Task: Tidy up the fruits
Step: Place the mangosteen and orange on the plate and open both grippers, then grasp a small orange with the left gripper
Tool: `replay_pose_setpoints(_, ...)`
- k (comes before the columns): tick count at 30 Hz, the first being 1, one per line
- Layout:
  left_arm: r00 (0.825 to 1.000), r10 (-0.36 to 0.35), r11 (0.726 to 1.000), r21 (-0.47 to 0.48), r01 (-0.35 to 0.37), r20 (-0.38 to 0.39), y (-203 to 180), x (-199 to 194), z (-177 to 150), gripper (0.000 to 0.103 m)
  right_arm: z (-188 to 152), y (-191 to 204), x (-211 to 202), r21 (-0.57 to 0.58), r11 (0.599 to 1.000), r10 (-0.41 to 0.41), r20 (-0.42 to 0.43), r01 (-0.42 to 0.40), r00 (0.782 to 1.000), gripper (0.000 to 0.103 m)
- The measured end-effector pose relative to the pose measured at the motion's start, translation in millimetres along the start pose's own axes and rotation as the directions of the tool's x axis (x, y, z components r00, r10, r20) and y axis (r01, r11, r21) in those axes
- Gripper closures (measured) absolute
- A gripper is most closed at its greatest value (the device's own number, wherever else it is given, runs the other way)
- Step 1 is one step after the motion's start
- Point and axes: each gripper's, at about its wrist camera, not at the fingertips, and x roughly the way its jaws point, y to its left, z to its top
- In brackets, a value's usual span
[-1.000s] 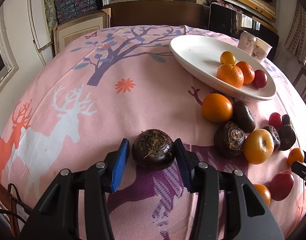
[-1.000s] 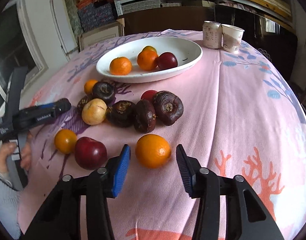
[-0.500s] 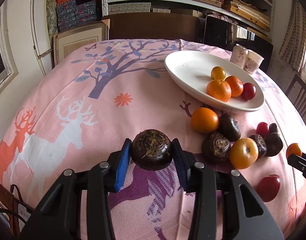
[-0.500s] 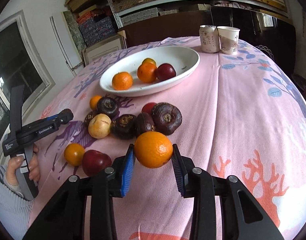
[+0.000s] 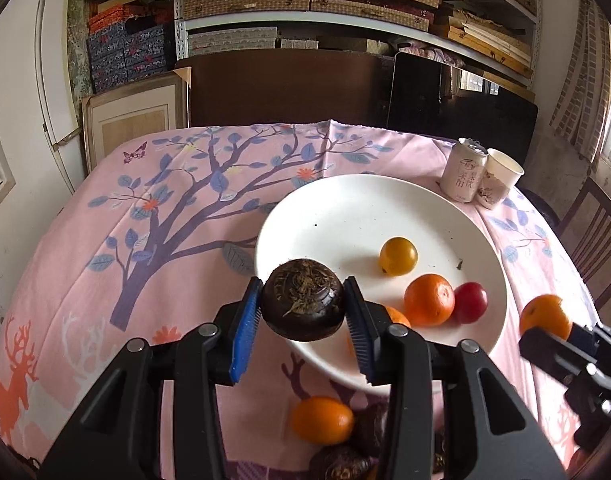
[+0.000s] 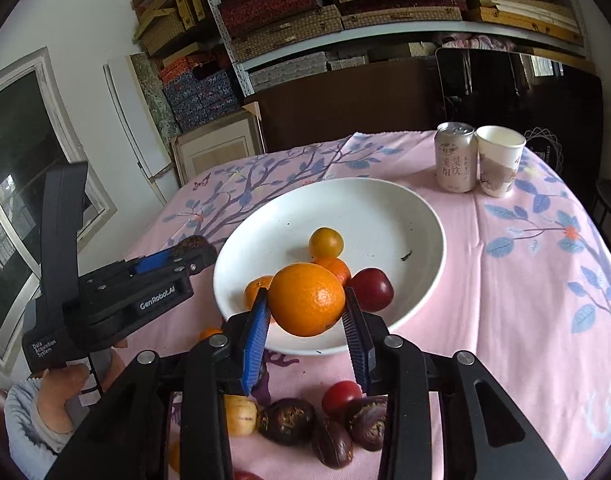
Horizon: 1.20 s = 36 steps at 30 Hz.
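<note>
My left gripper (image 5: 303,312) is shut on a dark brown round fruit (image 5: 303,305), held in the air at the near left rim of the white plate (image 5: 345,208). My right gripper (image 6: 307,310) is shut on a large orange (image 6: 307,300), held above the plate's (image 6: 385,208) near rim. The plate holds a yellow fruit (image 6: 325,242), a red one (image 6: 371,289) and small oranges (image 5: 429,300). The right gripper and its orange (image 5: 541,320) show at the right of the left wrist view. The left gripper (image 6: 185,258) shows at the left of the right wrist view.
Loose fruit lies on the pink tablecloth in front of the plate: dark brown ones (image 6: 287,420), a red one (image 6: 341,396), a yellow one (image 6: 239,420), an orange (image 5: 321,420). A drink can (image 6: 455,158) and paper cup (image 6: 499,160) stand behind the plate.
Both grippers closed on their fruit, lifted it off the cloth and carried it forward to the plate's near rim.
</note>
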Motion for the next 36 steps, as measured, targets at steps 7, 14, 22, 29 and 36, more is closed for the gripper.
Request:
replay_pose_setpoints(7,0.999,-0.003,1.0,0.015,0.004,-0.05,3.7,31.4,-12.3,0.05,-8.5,-17.3,24.2,0.039,0.999,-0.003,0.001,0.003,1.0,0.038)
replay_pose_setpoints(14,1.0,-0.005,0.999,-0.053,0.005,-0.016,23.5,8.9,-15.8,0.039,-14.2,-18.4,8.5,0.06,0.998,0.0,0.036,-0.002,0.999,0.037)
replay_pose_setpoints(22,0.999,0.032,0.999,-0.025,-0.032,0.005,30.6,-19.0,-41.1,0.027,-20.2,-30.2,-4.9,0.103,0.995,-0.008,0.055,0.002,0.998,0.034)
replay_pose_setpoints(29,0.999,0.01,1.0,0.005,-0.01,-0.042,29.9,-20.1,-65.7,0.026,-31.2,-35.5,-18.3,0.122,0.993,-0.002,0.059,-0.005,0.998,0.031)
replay_pose_setpoints(36,0.997,-0.022,0.999,0.026,0.023,-0.068,22.3,-11.5,-74.7,0.02,-34.0,-44.4,-28.3,0.15,0.989,-0.007,0.079,-0.005,0.997,0.028)
